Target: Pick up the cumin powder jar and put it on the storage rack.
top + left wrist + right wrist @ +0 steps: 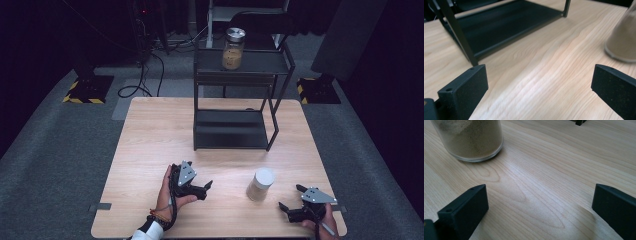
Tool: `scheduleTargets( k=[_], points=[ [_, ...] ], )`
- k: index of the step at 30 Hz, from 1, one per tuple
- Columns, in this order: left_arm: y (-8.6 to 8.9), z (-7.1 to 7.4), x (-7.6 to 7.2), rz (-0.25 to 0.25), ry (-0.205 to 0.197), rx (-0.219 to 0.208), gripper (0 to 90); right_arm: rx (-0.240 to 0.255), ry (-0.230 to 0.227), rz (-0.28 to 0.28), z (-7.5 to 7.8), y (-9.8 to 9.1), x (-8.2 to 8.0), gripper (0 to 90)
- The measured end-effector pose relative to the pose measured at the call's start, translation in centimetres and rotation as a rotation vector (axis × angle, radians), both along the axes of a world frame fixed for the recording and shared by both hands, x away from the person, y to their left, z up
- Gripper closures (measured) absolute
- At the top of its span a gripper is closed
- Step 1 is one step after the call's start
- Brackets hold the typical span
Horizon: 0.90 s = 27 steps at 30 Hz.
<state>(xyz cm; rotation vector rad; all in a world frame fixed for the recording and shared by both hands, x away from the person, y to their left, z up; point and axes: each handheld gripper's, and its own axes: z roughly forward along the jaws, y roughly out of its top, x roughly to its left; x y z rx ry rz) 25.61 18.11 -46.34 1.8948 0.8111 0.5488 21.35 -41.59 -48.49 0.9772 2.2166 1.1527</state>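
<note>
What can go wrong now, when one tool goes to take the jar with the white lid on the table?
1. The jar is tall, narrow and stands free between the open left tool and open right tool; a sideways bump could tip it.
2. The shelf rack already holds another jar on top; careless placing might knock it.

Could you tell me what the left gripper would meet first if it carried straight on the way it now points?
Probably bare table: the left gripper, jaws open, aims between the black shelf rack and the sand-filled jar; depth is unclear.
</note>
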Motion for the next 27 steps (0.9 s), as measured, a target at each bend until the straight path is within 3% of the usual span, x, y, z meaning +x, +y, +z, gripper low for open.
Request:
scheduleTargets(
  k=[18,27],
  points=[
    [-0.1,-2.3,-0.1,-0.016,0.079,0.059,1.2,-0.001,-0.001,0.001,0.0,0.0,0.0,0.3],
    [-0.3,-2.6,0.0,-0.024,0.088,0.079,1.7,-0.001,-0.003,0.008,0.0,-0.1,0.0,0.3]
  ],
)
